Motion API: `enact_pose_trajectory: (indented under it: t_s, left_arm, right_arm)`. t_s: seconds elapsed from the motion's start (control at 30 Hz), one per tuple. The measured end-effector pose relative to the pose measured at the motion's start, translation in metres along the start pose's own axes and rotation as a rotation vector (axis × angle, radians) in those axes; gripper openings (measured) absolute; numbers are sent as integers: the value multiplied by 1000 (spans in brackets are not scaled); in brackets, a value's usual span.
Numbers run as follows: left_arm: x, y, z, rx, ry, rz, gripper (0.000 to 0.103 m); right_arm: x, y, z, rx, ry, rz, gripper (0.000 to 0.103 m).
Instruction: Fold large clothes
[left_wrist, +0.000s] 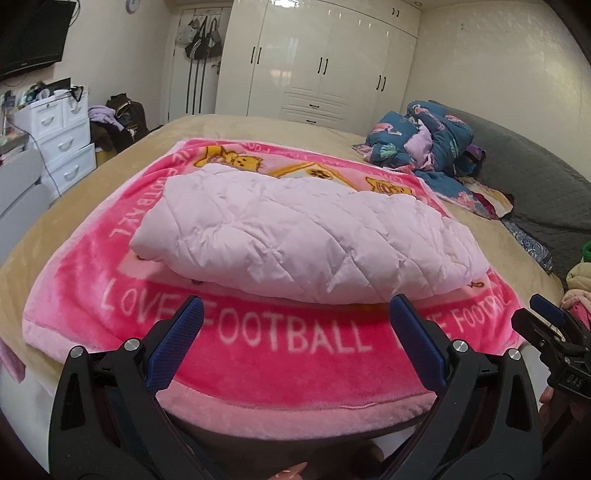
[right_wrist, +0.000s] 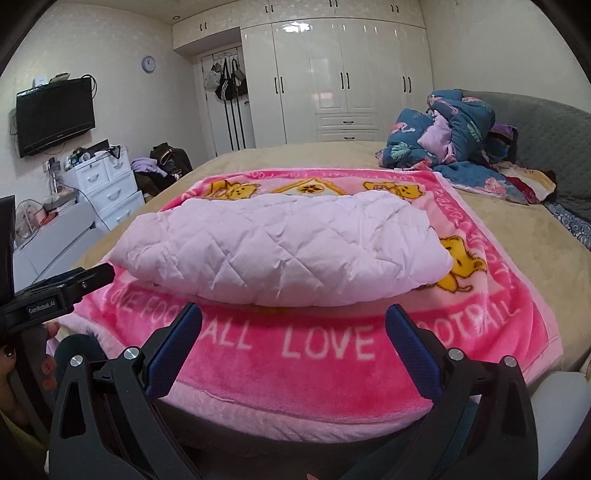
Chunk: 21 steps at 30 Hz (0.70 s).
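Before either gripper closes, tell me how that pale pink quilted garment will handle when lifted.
The quilted garment looks puffy, so probably light for its bulk. Its creases suggest it is floppy; a one-edge lift would likely unfold it. It may drag on the fleecy blanket.

left wrist: low at bed (left_wrist: 44, 236) foot edge, facing wardrobe (left_wrist: 317, 59), near | right wrist: same height, just beside, same heading | shared: pink blanket (left_wrist: 280, 354), folded quilted garment (left_wrist: 295, 236), wardrobe
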<state>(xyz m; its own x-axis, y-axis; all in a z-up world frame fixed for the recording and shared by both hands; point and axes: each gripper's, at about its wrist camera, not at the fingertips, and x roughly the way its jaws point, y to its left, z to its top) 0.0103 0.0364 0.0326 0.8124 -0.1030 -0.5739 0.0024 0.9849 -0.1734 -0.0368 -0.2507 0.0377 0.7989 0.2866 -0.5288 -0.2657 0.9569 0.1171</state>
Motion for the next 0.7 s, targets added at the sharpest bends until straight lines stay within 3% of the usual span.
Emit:
enact_pose_trajectory:
  t_s: [0.7]
  left_arm:
    - [-2,1,1,15,9,21,94]
  right_arm:
    - [5,2,-1,-6,13,6,99]
